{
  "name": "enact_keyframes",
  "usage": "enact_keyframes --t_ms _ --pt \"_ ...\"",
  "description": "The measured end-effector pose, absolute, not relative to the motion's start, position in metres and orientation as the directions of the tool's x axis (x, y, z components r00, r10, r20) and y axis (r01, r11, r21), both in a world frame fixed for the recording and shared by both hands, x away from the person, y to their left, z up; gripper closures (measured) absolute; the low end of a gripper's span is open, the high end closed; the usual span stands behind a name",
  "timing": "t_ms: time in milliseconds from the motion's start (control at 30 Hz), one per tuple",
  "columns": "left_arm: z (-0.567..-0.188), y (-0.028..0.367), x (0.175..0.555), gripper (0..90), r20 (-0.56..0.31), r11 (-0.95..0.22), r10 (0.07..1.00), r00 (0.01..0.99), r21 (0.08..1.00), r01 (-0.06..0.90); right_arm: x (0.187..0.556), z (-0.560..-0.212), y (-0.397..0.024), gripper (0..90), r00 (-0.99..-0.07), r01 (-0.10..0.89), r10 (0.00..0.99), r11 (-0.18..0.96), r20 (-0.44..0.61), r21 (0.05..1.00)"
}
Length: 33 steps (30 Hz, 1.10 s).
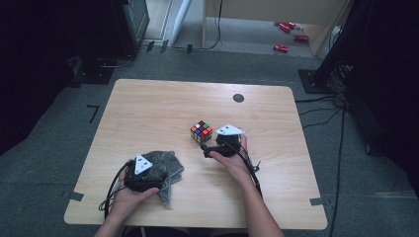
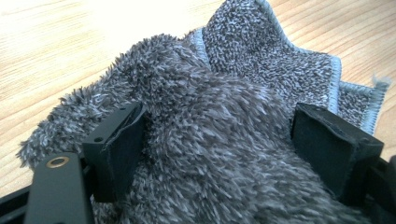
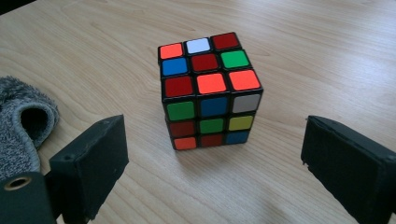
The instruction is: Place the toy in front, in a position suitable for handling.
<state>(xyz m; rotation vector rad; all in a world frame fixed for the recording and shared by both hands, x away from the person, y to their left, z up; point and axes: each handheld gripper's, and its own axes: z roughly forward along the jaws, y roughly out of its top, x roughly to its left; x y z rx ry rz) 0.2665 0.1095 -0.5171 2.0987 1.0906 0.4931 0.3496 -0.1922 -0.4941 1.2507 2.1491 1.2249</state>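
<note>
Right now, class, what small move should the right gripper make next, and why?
Probably ease the right gripper forward until its jaws flank the puzzle cube. The jaws stand open, wider than the cube, which sits upright on the table just ahead and untouched. The left gripper straddles the grey cloth.

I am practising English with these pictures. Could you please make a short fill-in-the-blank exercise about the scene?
1. The left gripper has its jaws on both sides of a fluffy ____ cloth.
2. The right gripper has ____ jaws, and the puzzle cube stands just beyond them.
3. The cube rests on a ____ table.

Missing words: grey; open; wooden
</note>
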Motion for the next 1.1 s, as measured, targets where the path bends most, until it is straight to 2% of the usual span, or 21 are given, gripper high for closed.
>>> enact_keyframes --t_ms 333,1100 --pt "-0.517 0.109 0.266 18.9 0.017 -0.399 0.819 0.573 0.735 0.549 0.356 -0.499 -0.179 6.2 -0.549 0.517 0.831 0.254 0.088 0.817" --pt "-0.517 0.109 0.266 18.8 0.018 -0.401 0.818 0.575 0.735 0.547 0.382 -0.515 -0.162 14.6 -0.53 0.542 0.846 0.279 0.064 0.793"
